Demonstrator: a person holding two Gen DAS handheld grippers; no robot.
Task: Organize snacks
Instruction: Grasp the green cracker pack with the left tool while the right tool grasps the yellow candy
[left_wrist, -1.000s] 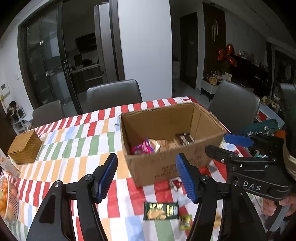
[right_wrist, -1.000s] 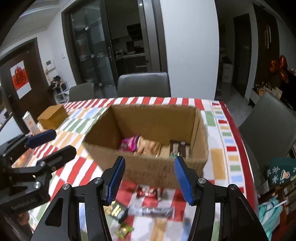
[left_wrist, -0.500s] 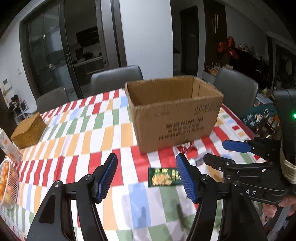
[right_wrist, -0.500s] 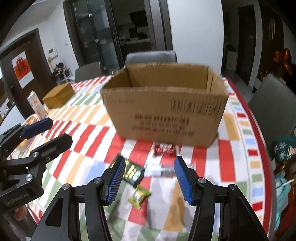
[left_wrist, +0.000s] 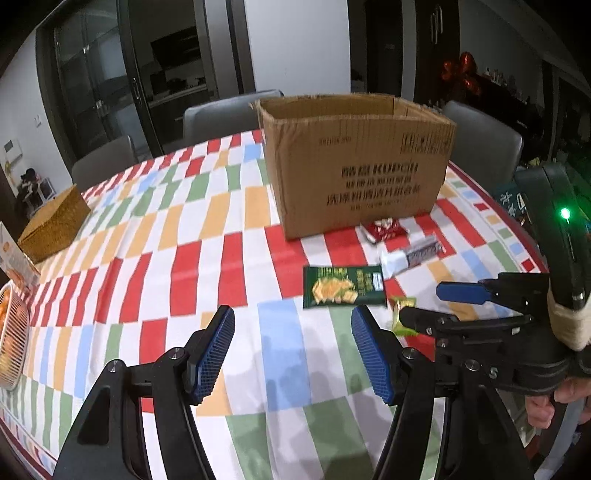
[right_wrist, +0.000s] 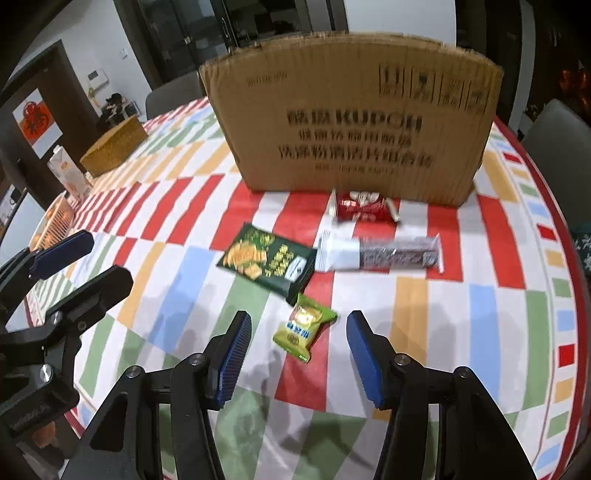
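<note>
Right wrist view puts your right gripper (right_wrist: 295, 347), jaws apart and empty, around the small yellow-green candy packet (right_wrist: 304, 328) on the tablecloth (right_wrist: 491, 314). Closing too shallow could squirt it sideways. Your left gripper (left_wrist: 293, 350) hangs open before the green cracker pack (left_wrist: 343, 287). The cardboard box (right_wrist: 354, 122) reads "KUPOH".

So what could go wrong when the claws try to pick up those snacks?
The small yellow-green packet touches the corner of the dark green cracker pack, so the open right gripper might nudge both. The packs lie flat on the tablecloth, so fingers could pinch cloth. The cardboard box has tall walls to clear.
</note>
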